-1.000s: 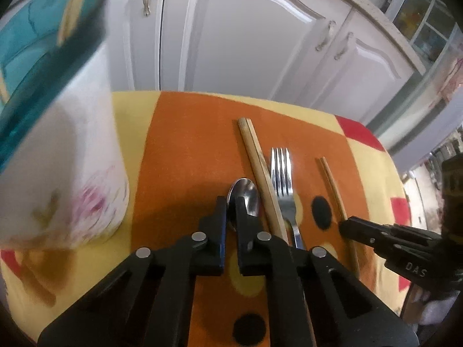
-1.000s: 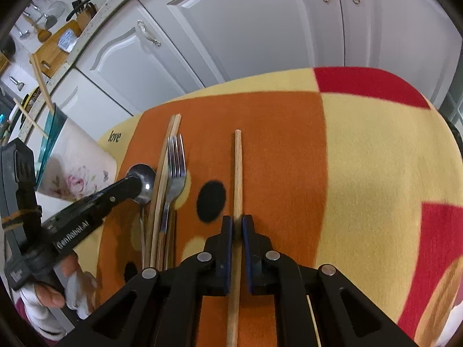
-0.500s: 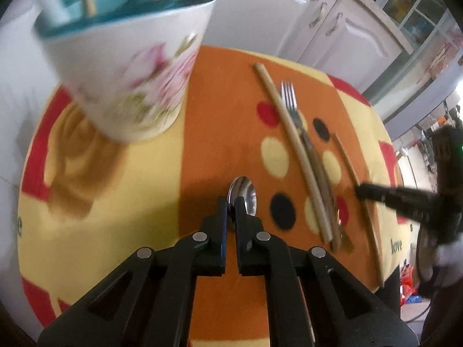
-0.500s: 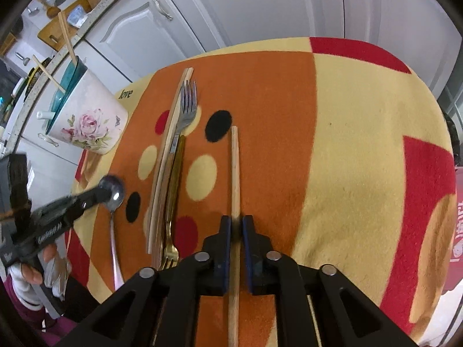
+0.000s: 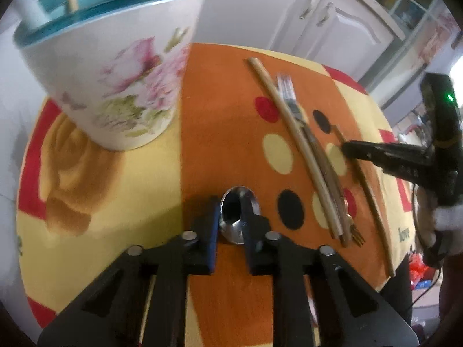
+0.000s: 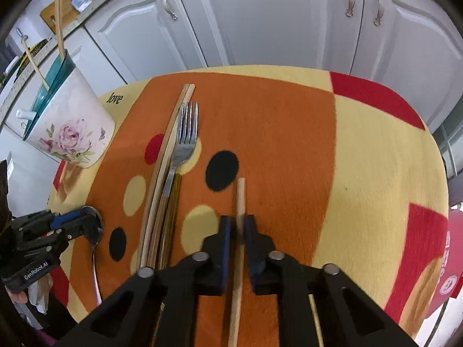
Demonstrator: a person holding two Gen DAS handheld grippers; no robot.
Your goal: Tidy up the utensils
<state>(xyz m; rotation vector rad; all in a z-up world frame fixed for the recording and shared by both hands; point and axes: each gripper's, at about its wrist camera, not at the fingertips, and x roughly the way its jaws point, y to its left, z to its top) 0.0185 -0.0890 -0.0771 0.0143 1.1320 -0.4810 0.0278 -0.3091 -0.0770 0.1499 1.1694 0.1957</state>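
Note:
My left gripper [image 5: 230,211] has its jaws spread apart with a metal spoon [image 5: 235,217] between them, its bowl lying loose in the gap. The spoon also shows in the right wrist view [image 6: 94,231]. My right gripper [image 6: 237,225] has its jaws slightly apart around a wooden chopstick [image 6: 238,231] that lies on the cloth. A floral utensil holder [image 5: 113,66] with a teal rim stands at the far left and holds chopsticks. A fork [image 6: 181,150] and a chopstick pair [image 6: 165,159] lie side by side in the middle.
The small round table has an orange, yellow and red cloth [image 6: 318,159] with dots. White cabinet doors [image 6: 275,20] stand close behind it. The table edges fall away on all sides.
Both grippers' jaws have opened: the left around the spoon, the right around the chopstick. The left gripper moved from beside the fork toward the holder; the right slid nearer the chopstick's far tip.

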